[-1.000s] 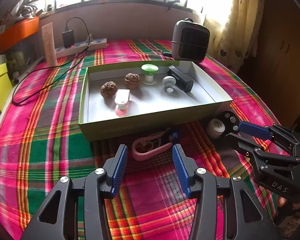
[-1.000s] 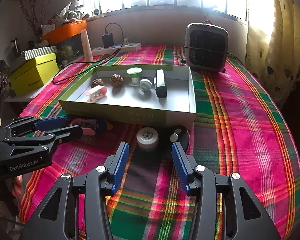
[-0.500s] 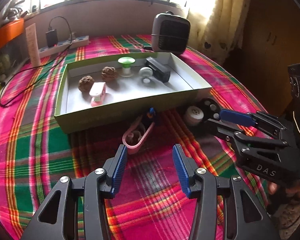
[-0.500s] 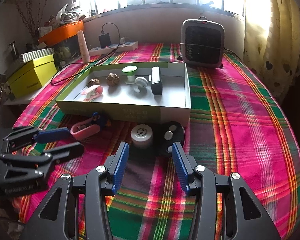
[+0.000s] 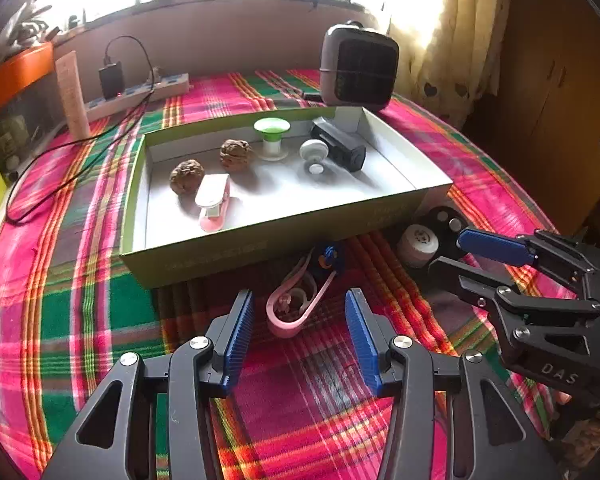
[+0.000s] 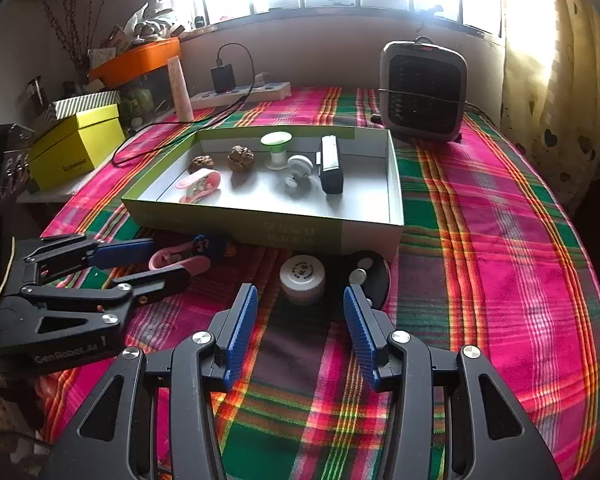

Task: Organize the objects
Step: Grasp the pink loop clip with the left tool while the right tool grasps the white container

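Holding both jaws spread and empty, we judge the pink clip (image 5: 296, 304) light, springy; pinch its sides.

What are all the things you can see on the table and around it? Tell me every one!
box tray: 1, green outside, white inside, table middle
walnuts: 2, brown, in tray
pink clip: 1, in tray, near its left end
spool: 1, green-topped, in tray
white knob: 1, in tray
black device: 1, in tray
pink loop with blue charm: 1, on cloth before tray
white round jar: 1, before tray
black round disc: 1, beside jar
heater: 1, grey, behind tray
power strip: 1, white, with black charger, by wall
yellow box: 1, left of table
tablecloth: 1, pink-green plaid
left gripper: open, over pink loop
right gripper: open, near jar
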`<action>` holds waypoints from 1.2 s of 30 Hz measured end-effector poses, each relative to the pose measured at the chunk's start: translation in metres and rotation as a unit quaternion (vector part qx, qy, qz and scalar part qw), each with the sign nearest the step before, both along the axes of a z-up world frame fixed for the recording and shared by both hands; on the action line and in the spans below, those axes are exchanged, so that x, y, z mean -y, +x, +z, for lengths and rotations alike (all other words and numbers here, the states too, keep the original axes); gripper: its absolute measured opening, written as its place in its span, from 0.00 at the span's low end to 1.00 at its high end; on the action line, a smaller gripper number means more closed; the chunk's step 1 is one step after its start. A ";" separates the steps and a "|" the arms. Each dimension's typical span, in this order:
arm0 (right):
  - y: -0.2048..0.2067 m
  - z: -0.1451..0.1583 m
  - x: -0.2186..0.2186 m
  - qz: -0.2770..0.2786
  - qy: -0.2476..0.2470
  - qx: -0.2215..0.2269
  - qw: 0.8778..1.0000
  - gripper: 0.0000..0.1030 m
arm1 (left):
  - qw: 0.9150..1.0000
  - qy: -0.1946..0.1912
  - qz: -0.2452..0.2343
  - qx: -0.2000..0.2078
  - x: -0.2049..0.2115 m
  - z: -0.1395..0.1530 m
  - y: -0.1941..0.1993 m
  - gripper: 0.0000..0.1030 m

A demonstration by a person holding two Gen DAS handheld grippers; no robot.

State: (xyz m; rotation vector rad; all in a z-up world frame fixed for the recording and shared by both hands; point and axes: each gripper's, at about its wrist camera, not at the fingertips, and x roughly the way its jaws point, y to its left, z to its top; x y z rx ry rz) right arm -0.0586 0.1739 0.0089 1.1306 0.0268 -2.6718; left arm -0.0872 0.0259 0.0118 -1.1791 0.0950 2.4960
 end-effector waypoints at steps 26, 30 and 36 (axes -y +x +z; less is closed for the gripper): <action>-0.014 -0.002 0.011 0.021 0.019 0.007 1.000 0.45 | 1.000 0.004 0.025 0.004 0.007 -0.005 0.001 0.24; -0.019 -0.003 0.013 0.028 0.027 0.009 0.999 0.45 | 0.999 0.010 0.033 0.006 0.013 -0.005 0.006 0.21; -0.023 -0.006 0.016 0.037 0.027 0.019 0.999 0.45 | 0.999 0.018 0.044 0.008 0.022 -0.005 0.012 0.20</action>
